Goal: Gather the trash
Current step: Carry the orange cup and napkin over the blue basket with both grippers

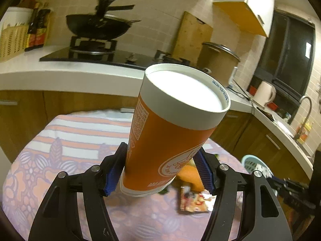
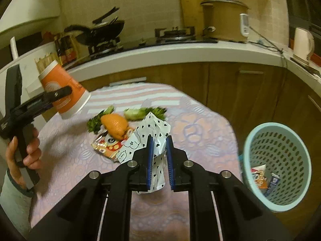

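Observation:
My left gripper is shut on an orange paper cup with a white rim, held tilted above the table; the cup and that gripper also show at the left of the right wrist view, with a hand on the handle. My right gripper is shut on a white wrapper with black hearts, lifted off the cloth. On the table lie an orange peel, a colourful snack packet and green vegetable scraps.
A light blue perforated basket stands right of the table with some packets inside. The table wears a pink patterned cloth. Behind runs a white counter with a stove, a wok, a pot and a kettle.

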Motion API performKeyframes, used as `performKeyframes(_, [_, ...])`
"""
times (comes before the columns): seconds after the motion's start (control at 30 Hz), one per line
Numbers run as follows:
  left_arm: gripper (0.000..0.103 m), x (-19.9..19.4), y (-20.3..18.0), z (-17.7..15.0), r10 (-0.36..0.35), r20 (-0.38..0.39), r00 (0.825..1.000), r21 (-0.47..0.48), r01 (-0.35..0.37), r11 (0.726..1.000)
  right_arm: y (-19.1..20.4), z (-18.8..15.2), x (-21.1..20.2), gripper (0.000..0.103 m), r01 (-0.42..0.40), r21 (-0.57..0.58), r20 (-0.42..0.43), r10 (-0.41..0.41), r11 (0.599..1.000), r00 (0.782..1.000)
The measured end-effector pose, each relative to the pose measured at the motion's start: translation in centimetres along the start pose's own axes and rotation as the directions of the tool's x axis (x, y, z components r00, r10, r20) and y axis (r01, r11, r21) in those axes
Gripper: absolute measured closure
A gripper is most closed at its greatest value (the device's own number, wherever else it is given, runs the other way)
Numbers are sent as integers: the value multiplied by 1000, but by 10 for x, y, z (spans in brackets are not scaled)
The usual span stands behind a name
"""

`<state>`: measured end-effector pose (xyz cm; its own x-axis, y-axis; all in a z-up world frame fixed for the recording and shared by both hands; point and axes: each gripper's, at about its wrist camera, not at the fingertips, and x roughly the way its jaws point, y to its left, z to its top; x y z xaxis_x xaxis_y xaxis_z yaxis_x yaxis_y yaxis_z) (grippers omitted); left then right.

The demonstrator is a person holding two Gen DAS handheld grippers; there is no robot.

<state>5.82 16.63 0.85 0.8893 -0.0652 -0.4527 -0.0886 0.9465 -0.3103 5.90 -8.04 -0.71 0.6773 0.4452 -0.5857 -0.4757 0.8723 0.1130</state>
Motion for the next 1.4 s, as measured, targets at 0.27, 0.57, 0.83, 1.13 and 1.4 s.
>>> performKeyframes(0.27, [40,1,-74,4,-138,-16,990,83,138,987,-42,12,-35,92,78,57,78,-83,995,994])
performKeyframes(0.57, [40,34,-172,-8,-257,-82,963,167,267,949,-105,13,-71,92,172,140,129,-190,975,973])
performKeyframes(0.83, [40,71,-234,-21,-319,-164,934,191,347,918,-157,0,-80,92,244,218,111,-272,945,956])
performKeyframes(1.13, [40,121,-285,-53,-361,-303,882,167,422,891,-208,-19,-76,92,320,290,44,-346,902,937])
performKeyframes(1.4, [40,157,-315,-85,-354,-402,844,156,444,882,-237,-43,-61,92,369,318,-42,-376,873,926])
